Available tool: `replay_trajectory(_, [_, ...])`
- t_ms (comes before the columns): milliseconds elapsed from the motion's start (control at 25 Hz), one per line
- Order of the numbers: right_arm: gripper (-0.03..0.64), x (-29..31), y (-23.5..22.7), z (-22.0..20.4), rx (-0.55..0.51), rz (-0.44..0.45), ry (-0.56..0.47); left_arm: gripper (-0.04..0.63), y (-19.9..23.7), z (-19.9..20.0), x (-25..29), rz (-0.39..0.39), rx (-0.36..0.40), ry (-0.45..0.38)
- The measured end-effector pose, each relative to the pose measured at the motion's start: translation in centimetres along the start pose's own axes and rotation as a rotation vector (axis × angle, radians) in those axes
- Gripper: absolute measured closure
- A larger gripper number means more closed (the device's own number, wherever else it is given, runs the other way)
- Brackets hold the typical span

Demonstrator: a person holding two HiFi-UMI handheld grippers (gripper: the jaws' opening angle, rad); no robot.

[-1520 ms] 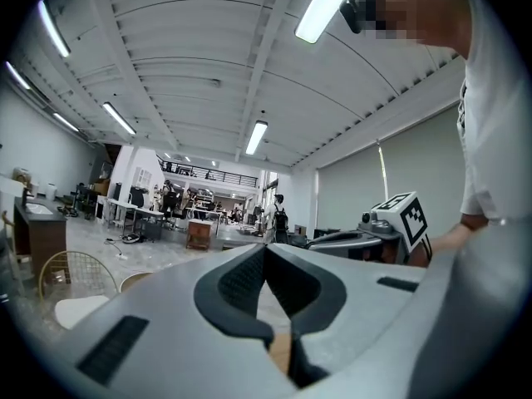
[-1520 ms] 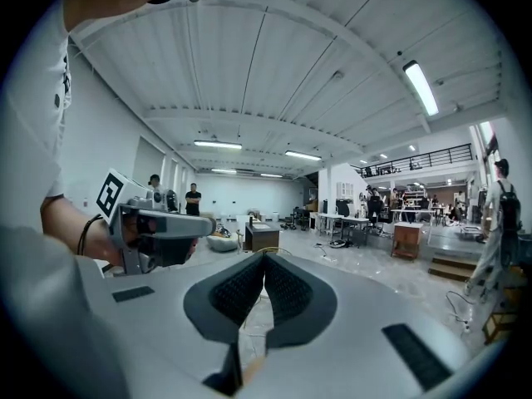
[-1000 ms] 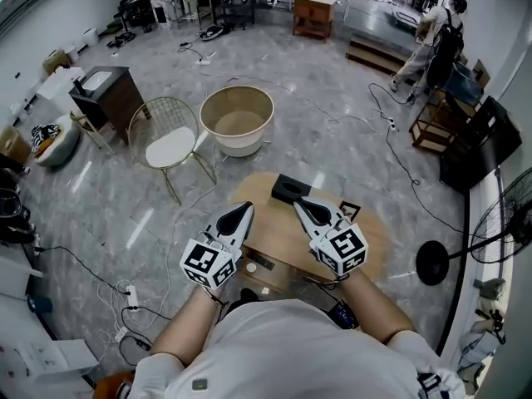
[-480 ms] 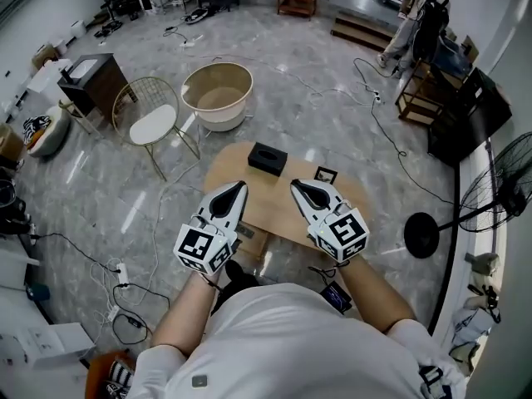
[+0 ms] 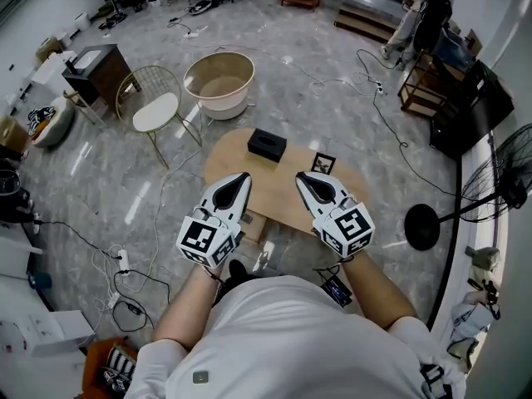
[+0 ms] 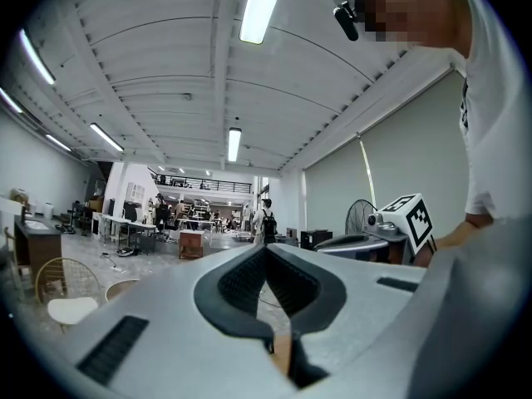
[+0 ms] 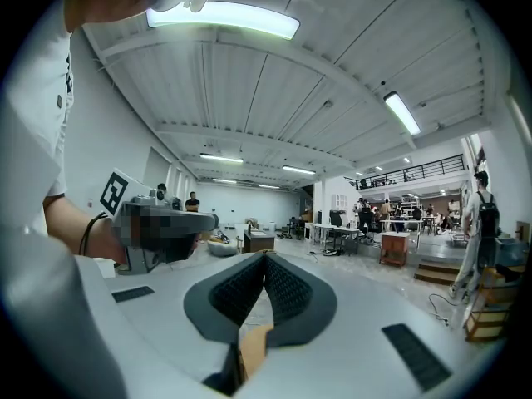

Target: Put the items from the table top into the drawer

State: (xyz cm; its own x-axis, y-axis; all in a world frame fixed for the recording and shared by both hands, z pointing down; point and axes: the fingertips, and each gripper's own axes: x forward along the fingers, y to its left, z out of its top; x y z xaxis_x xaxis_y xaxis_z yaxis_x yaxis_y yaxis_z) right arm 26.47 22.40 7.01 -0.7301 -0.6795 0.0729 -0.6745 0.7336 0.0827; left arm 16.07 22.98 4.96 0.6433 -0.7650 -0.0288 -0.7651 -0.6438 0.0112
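Nearest in the head view, a person in a white shirt (image 5: 283, 339) holds both tongs out level over the near edge of a wooden table (image 5: 273, 196); the left gripper (image 5: 242, 176) and the right gripper (image 5: 301, 176) lie side by side, apart, tips pointing away; from above, their jaws cannot be judged. Each gripper's own view settles it: on both, the ribbed pads press together at the tip with nothing between them.

Just below the table's near edge, between the two, a pale wooden piece (image 5: 253, 225) juts out; whether it is the drawer I cannot tell. Further along the table top sit a black box (image 5: 267, 145) and, to its right and apart from it, a small dark frame (image 5: 323, 164); neither is touched, and neither gripper view shows them, since both look level over the table.

Beyond the table, the head view alone gives the floor: a chair with a white seat (image 5: 158, 110), a round beige tub (image 5: 219, 80), a dark cabinet (image 5: 91, 69), loose cables, and a standing fan (image 5: 499, 181) at the right.

The left gripper view shows the other gripper's marker cube (image 6: 413, 217) and a far person with a backpack (image 6: 267, 220); the right gripper view shows ceiling lights (image 7: 223, 18) and wooden steps (image 7: 436, 271).
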Motion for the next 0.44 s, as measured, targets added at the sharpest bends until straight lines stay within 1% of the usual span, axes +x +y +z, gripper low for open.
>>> replay_trajectory(240, [0.589,-0.6,0.7,0.7,0.0,-0.001,-0.017,0.586,-0.4,0.8,-1.1,0.01,0.012,-0.011])
replay_trajectory(440, [0.589,-0.9,1.4,0.9,-0.003,0.0,-0.018,0.586,-0.8,0.8,-1.8,0.014,0.004,-0.014])
